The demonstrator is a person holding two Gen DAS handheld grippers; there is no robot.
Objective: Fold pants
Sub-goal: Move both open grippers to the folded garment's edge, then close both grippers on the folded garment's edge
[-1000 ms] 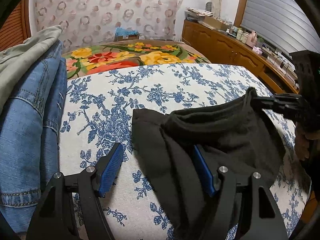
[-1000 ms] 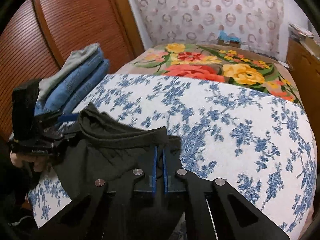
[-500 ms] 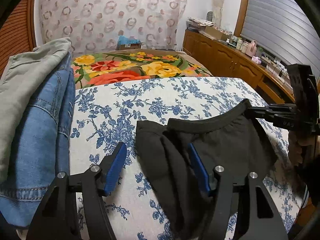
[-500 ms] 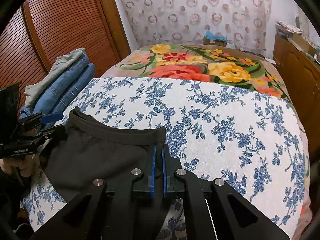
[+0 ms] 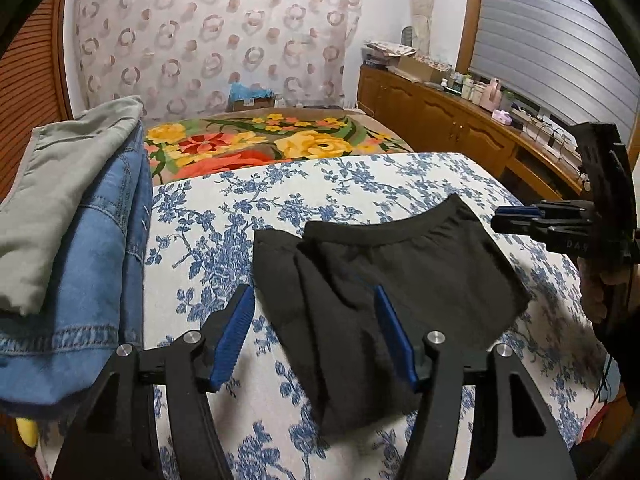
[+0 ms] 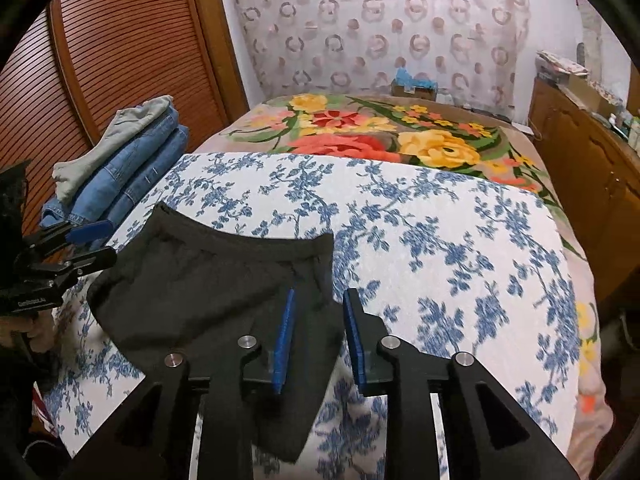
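Note:
Folded black pants [image 5: 400, 280] lie flat on the blue-flowered bedspread [image 5: 208, 240], waistband toward the far side. My left gripper [image 5: 313, 291] hovers open above their left part, and its pads touch no cloth. In the right wrist view the same pants [image 6: 192, 288] sit low and left. The jaws of my right gripper [image 6: 320, 293] are opening over the pants' right edge, and its pads press on nothing. From the left wrist view the right gripper [image 5: 516, 216] stands just off the waistband's right corner. The left gripper [image 6: 92, 244] shows at the left edge of the right wrist view.
A stack of folded blue jeans [image 5: 92, 272] under a grey-green garment [image 5: 60, 200] sits on the bed's left side. A bright floral blanket [image 6: 380, 140] covers the far part. Wooden cabinets [image 5: 460, 128] run along the right, louvred doors [image 6: 100, 60] along the left.
My right gripper has let go of the waistband corner and drawn away from it. The lifted waistband has dropped flat onto the bed. Both grippers have pulled back a little.

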